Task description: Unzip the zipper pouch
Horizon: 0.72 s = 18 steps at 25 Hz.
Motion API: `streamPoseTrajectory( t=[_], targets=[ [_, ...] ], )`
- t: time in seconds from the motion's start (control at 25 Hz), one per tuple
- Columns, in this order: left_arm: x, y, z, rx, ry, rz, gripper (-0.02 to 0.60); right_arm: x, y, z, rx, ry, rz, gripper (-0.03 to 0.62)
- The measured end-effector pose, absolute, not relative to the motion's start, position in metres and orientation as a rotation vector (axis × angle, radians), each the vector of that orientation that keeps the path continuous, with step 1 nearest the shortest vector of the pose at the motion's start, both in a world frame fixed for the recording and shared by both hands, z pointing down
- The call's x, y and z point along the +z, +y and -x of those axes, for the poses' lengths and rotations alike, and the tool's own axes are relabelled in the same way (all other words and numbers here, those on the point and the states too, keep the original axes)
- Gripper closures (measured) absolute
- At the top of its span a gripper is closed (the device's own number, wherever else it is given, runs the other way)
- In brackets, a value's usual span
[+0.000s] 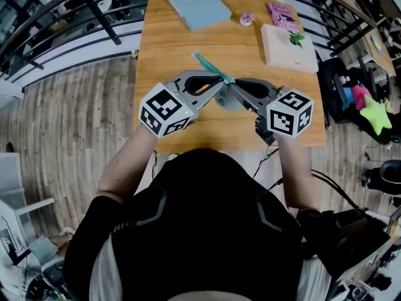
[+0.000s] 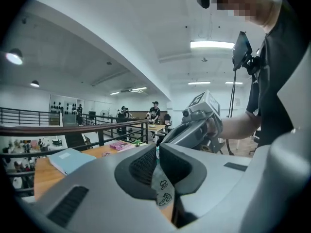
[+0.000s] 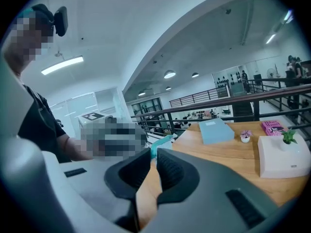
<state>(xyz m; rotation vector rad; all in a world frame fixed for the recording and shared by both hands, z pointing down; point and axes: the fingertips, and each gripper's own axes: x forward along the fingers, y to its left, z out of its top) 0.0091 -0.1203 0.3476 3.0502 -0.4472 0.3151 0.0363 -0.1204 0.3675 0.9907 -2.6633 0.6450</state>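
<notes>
As I held zipper pouch (image 2: 163, 191) over tabletop (image 1: 182, 55) front edge, left gripper (image 2: 156, 159) pinched fabric as anchor; right gripper (image 3: 154, 161) nipped teal end (image 3: 162, 142), probably for pulling.

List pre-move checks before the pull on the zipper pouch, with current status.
1. Left tool shut on the pouch, gripping its printed fabric: ok.
2. Right tool shut on the pouch's teal edge: ok.
3. Right tool's grip is on the zipper pull itself: cannot tell.
4. Zipper fully closed: cannot tell.
5. Blue notebook and white box sit at the far end of the table, apart from both tools: ok.
</notes>
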Motion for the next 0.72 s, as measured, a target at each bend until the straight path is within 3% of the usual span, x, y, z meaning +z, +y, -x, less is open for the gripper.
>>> streamPoseTrajectory(
  t=[0.72],
  targets=[
    [0.3540,-0.1167,-0.0086,0.350,-0.463,-2.988,0.547,0.3663,-0.1192,-0.0318,0.662,-2.685,-0.961,0.545]
  ],
)
